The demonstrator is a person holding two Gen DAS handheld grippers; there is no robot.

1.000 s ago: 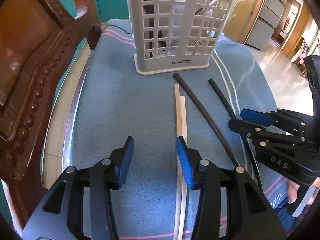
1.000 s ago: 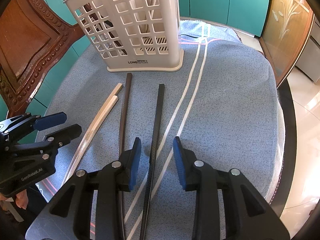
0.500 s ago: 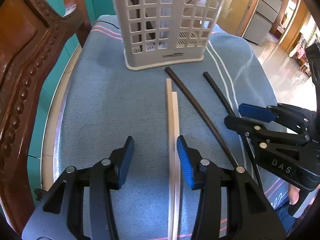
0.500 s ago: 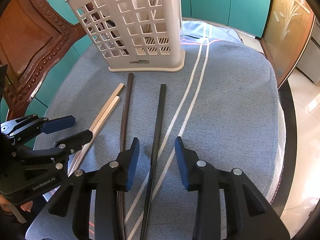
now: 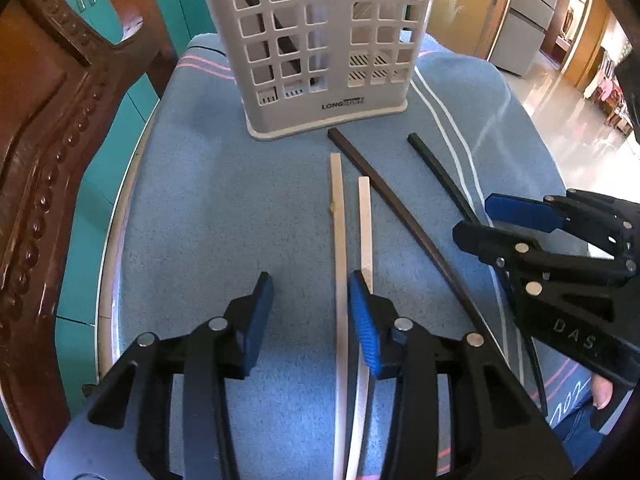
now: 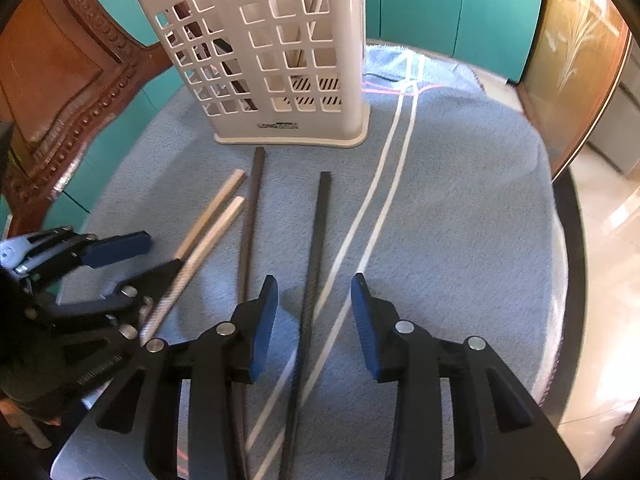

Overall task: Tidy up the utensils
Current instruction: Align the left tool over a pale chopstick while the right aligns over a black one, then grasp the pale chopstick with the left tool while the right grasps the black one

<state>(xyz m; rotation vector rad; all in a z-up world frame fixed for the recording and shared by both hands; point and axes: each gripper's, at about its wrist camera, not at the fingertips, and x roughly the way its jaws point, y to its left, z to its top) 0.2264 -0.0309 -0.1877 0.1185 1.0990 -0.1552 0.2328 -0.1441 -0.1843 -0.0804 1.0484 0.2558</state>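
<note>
Blue towelling with white stripes covers the round table, teal cupboards behind, and a carved wooden chair crowds the far-left edge. Standing upright at the back is the white slotted caddy, with dark sticks already leaning in one of its compartments, so that looks like the destination. Four chopsticks lie loose just in front of it, tips fanned toward its base: two pale wooden chopsticks side by side, a brown chopstick beside them, a black chopstick further right. The left gripper hangs low over the pale pair, jaws closing, one stick in the gap and the other under its right pad, nothing pinched yet. The right gripper straddles the black stick, jaws apart and not gripping, seemingly lined up for its own pick.
</note>
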